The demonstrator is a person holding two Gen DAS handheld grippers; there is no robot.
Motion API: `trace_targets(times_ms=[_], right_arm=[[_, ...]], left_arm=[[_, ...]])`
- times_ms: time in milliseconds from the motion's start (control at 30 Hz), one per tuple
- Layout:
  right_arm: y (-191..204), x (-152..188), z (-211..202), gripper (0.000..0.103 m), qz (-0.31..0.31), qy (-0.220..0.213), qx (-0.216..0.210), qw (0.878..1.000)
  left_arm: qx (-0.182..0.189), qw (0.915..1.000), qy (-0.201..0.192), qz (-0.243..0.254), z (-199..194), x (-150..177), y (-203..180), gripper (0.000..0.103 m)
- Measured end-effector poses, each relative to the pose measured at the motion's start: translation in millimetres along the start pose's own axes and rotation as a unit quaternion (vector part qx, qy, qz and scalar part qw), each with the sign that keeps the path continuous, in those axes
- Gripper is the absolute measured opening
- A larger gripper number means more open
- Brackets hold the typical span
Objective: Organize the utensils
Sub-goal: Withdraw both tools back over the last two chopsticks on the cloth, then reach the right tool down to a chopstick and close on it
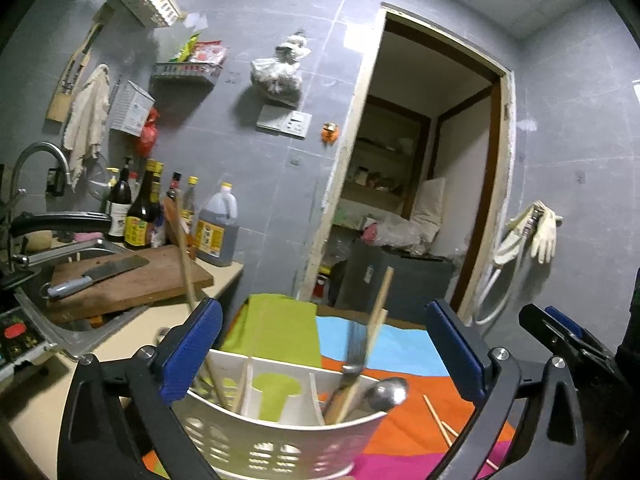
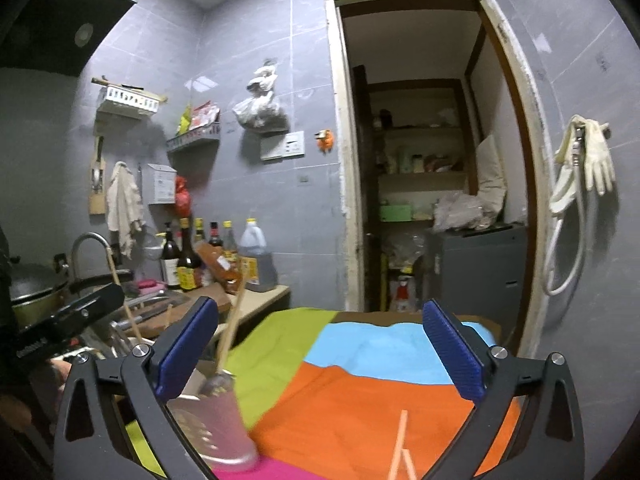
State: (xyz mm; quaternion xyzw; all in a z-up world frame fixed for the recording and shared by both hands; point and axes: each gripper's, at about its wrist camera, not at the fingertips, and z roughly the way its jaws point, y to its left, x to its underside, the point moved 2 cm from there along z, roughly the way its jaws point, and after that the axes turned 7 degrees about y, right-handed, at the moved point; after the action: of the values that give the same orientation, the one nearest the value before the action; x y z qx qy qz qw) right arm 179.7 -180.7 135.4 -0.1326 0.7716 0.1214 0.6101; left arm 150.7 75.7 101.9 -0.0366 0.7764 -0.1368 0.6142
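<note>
A white slotted utensil holder (image 1: 280, 444) stands on the colourful cloth (image 1: 400, 352), low between the wide-apart blue pads of my left gripper (image 1: 326, 352). The pads do not press on it, so the gripper is open. In its compartments are several chopsticks (image 1: 380, 304), a fork (image 1: 354, 356) and a spoon (image 1: 386, 394). Loose chopsticks (image 1: 438, 426) lie on the orange patch to the right. My right gripper (image 2: 320, 352) is open and empty over the cloth (image 2: 360, 400). The holder (image 2: 216, 420) shows blurred by its left finger, and loose chopsticks (image 2: 400, 448) lie low between the fingers.
A wooden cutting board (image 1: 160, 280) with a cleaver (image 1: 96, 274) lies across the sink (image 1: 60, 332) at left, under a curved faucet (image 1: 40, 156). Sauce bottles (image 1: 212, 228) line the wall behind. A doorway (image 1: 420, 200) with a grey bin opens beyond the table.
</note>
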Motion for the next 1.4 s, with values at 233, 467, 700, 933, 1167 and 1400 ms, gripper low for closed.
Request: trace_targets(times_ms=[233, 467, 700, 933, 1167, 1400], right_arm=[[-36, 9, -20, 0.103, -0.015, 0.014, 0.039, 0.999], [-71, 32, -29, 0.103, -0.023, 0.052, 0.079, 0.995], [-98, 63, -34, 0.103, -0.029, 0.107, 0.094, 0.989], [-107, 94, -27, 0.103, -0.048, 0.189, 0.078, 0.978], [-117, 120, -14, 0.101, -0.021, 0.265, 0.041, 0.963], [-109, 138, 1, 0.079, -0.032, 0.318, 0.006, 0.947]], left_arm=[[0.03, 0.9989, 0.02, 0.029, 7, 12, -38, 0.1], [0.057, 0.9949, 0.054, 0.063, 18, 32, -77, 0.1], [0.073, 0.9886, 0.108, 0.076, 38, 60, -102, 0.1], [0.07, 0.9772, 0.18, 0.089, 60, 94, -120, 0.1], [0.056, 0.9571, 0.266, 0.098, 89, 126, -126, 0.1], [0.044, 0.9385, 0.333, 0.08, 118, 139, -116, 0.1]])
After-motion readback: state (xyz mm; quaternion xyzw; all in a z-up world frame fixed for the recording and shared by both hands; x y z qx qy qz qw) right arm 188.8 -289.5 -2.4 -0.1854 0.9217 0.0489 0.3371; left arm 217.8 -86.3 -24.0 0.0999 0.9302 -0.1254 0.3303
